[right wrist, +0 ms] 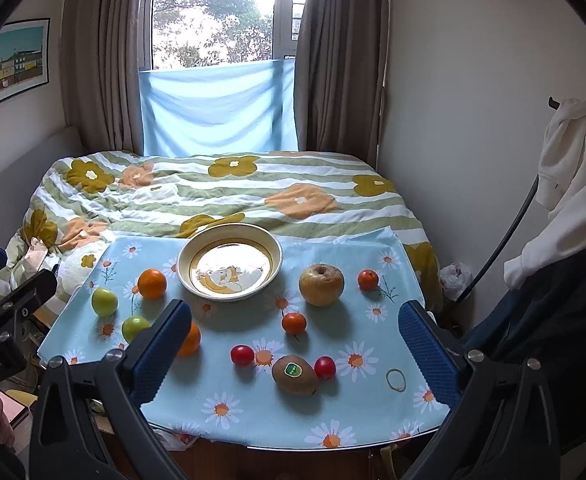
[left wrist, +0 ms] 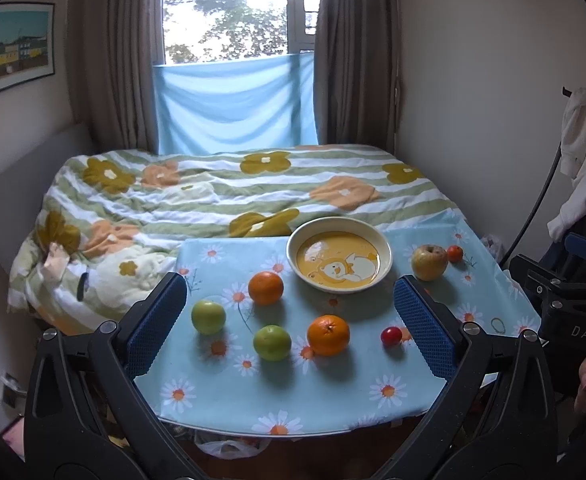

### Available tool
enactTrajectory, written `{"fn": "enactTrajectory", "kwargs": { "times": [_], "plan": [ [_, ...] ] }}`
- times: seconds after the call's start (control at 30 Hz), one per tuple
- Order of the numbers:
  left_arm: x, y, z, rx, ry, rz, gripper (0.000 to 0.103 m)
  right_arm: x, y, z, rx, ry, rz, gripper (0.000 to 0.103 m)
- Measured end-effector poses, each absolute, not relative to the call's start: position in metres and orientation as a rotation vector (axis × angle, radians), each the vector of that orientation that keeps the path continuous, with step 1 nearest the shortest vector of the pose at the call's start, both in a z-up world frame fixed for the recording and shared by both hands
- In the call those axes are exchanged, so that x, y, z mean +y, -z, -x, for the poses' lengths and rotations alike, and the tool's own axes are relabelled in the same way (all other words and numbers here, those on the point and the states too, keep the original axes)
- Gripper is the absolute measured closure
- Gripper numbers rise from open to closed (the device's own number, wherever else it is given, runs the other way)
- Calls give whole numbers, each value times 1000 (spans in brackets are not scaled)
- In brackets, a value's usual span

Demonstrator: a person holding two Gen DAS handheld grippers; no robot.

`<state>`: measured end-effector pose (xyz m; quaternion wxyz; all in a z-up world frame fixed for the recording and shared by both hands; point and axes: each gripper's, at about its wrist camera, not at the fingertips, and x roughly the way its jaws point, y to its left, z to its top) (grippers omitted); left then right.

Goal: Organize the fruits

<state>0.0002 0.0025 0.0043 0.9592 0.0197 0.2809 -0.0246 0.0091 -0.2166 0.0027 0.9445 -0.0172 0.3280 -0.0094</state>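
A table with a light blue daisy cloth (left wrist: 221,392) (right wrist: 253,412) holds loose fruit and an empty cream bowl with a yellow cartoon bottom (left wrist: 339,254) (right wrist: 229,266). On the left lie two oranges (left wrist: 265,288) (left wrist: 328,335) and two green apples (left wrist: 208,317) (left wrist: 272,342). A yellowish apple (right wrist: 321,284), two small tangerines (right wrist: 368,279) (right wrist: 294,323), two red cherry tomatoes (right wrist: 242,355) (right wrist: 325,367) and a kiwi (right wrist: 295,374) lie to the right. My left gripper (left wrist: 289,320) and right gripper (right wrist: 301,352) are both open and empty, above the table's near edge.
A bed with a flowered striped quilt (left wrist: 221,192) lies right behind the table. A rubber band (right wrist: 395,379) lies near the right front corner. White clothing (right wrist: 565,184) hangs at the right wall. A plastic bag (left wrist: 229,448) shows under the table's front edge.
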Motion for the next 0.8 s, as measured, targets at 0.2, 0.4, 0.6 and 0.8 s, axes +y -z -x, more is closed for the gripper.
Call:
{"fn": "enactTrajectory", "kwargs": {
  "times": [0.2, 0.4, 0.6, 0.8],
  "plan": [
    [2, -7, 0, 558, 46, -37, 0, -213, -4, -7, 660, 15, 36, 0],
    [2, -6, 2, 554, 59, -32, 0, -213, -4, -6, 659, 16, 37, 0],
    [2, -7, 2, 548, 62, -30, 0, -213, -5, -6, 658, 16, 37, 0],
    [4, -9, 3, 538, 67, -14, 0, -213, -5, -6, 656, 17, 39, 0]
  ]
}}
